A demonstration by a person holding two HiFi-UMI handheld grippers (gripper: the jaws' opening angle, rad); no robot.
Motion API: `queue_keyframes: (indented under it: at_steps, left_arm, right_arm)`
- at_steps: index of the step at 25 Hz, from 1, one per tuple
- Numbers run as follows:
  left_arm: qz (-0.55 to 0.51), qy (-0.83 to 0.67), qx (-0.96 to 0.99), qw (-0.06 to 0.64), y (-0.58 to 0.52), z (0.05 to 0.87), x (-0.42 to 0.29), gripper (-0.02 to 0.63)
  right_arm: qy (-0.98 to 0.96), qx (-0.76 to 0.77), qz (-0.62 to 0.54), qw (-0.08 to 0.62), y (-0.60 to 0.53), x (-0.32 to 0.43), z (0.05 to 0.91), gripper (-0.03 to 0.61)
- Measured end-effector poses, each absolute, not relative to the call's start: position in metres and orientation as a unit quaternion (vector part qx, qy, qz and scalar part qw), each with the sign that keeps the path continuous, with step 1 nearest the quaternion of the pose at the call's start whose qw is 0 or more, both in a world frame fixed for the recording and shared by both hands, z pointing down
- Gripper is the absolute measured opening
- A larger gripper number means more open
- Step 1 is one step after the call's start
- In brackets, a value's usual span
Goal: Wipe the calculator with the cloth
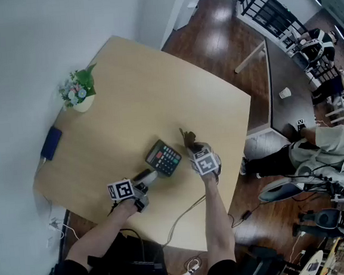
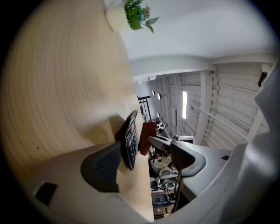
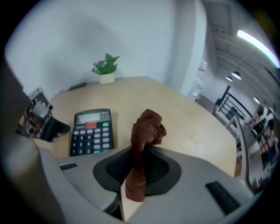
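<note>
The black calculator (image 1: 163, 157) lies flat on the wooden table (image 1: 156, 93), with its display towards the far side in the right gripper view (image 3: 91, 131). My right gripper (image 1: 194, 149) is just right of it and is shut on a brown cloth (image 3: 146, 131), which bunches up above the jaws (image 1: 189, 139). My left gripper (image 1: 148, 176) is level at the calculator's near left corner with its jaws wide open. In the left gripper view the calculator (image 2: 130, 140) shows edge-on beside one pad (image 2: 103, 166), with nothing gripped.
A small pot of flowers (image 1: 79, 91) stands at the table's far left, and a dark blue flat object (image 1: 51, 142) lies by the left edge. Cables hang off the near edge (image 1: 184, 213). A person (image 1: 316, 145) sits to the right, beyond the table.
</note>
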State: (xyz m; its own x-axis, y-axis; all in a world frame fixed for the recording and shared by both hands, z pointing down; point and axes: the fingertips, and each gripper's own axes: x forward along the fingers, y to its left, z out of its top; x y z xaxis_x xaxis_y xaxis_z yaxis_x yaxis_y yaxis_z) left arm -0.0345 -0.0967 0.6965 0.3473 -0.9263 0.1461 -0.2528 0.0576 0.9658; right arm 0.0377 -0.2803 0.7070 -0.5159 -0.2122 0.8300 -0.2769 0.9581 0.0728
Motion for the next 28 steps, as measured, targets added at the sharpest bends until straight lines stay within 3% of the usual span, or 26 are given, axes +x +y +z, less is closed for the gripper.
queue_keyframes:
  at_steps: [3,7,17,25,28]
  left_arm:
    - [-0.356,-0.484,0.573,0.557,-0.116,0.700,-0.023,0.347]
    - [-0.363,-0.488,0.574,0.548,-0.134,0.701,-0.035,0.347]
    - [-0.320,-0.419,0.626,0.575,-0.119,0.691,-0.128,0.348]
    - [-0.235,-0.378,0.698,0.561,-0.095,0.699,-0.142,0.348]
    - [-0.263,-0.324,0.712,0.565,-0.077,0.685,-0.124,0.348]
  right_arm:
    - [-0.831,0.031,-0.024,0.555,-0.283,0.038,0.736,0.066]
    - [-0.816,-0.019,0.105,0.569,-0.252,0.047,0.748,0.061]
    - [-0.824,0.071,0.410,0.384,-0.100,0.011,0.730,0.063]
    - [-0.820,0.234,0.451,0.262,-0.080,0.012,0.729,0.066]
    - [-0.817,0.264,0.453,0.241,-0.084,0.017,0.726,0.066]
